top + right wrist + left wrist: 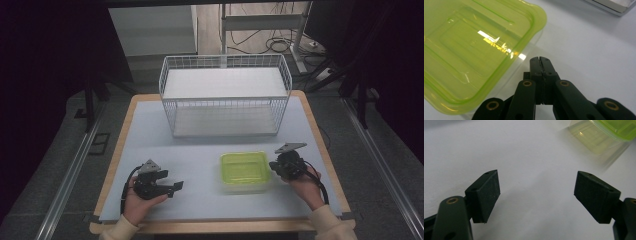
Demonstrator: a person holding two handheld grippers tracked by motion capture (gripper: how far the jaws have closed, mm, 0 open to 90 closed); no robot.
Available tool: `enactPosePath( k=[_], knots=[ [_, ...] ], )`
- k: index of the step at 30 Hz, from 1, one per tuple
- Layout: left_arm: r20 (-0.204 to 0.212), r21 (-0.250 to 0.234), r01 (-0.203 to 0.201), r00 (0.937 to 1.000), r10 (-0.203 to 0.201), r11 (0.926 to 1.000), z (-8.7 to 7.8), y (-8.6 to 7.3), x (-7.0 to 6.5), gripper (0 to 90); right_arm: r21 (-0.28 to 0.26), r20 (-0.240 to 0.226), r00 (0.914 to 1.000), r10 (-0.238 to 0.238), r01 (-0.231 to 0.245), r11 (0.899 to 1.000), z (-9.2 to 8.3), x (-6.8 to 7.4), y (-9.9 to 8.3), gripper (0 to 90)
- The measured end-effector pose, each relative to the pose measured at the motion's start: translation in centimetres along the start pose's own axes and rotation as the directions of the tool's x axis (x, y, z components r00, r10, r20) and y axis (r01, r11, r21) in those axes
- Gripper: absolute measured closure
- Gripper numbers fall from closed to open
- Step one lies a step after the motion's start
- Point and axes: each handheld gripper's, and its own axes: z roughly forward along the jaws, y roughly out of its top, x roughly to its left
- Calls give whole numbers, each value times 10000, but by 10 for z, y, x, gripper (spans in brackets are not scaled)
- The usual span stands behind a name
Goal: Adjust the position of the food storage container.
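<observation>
Green and see-through, the box sits on the table near the front edge, right of centre and well in front of the wire basket. Its lid looks seated flat on top; from these views I cannot tell whether it is snapped down.

The right gripper is at the box's right side, and in the right gripper view its 2 jaws are pressed together with nothing between them, tips just beside the box's wall under the lid rim. I cannot tell whether they touch the plastic. The left gripper hovers well to the left of the box, pointing toward it. In the left gripper view its jaws stand wide apart over bare table, with a corner of the box showing far off at top right.

My reading is that this is the approach step: both tools are closing in on the box from either side, and neither has a hold on it.

The next move likely calls for the left gripper to travel right until the box's left rim sits between its jaws. The right one must spread its jaws before it can take the rim or wall. A push with closed jaws would probably just slide the light box along the smooth top.
</observation>
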Motion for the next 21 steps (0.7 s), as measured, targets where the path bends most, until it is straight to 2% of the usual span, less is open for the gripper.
enactPosePath(
  k=[5,8,21],
  knots=[
    [-1,8,14,10000,-14,10000,0,0,1,201,105,89,9996,-263,262,9996,2,5,2,900],
    [9,12,-8,10000,8,10000,1,0,0,202,154,75,9996,-258,257,9996,4,6,2,900],
    [22,57,-6,10000,6,10000,1,0,1,202,158,-319,9990,-298,303,9994,11,14,6,900]
  ],
)
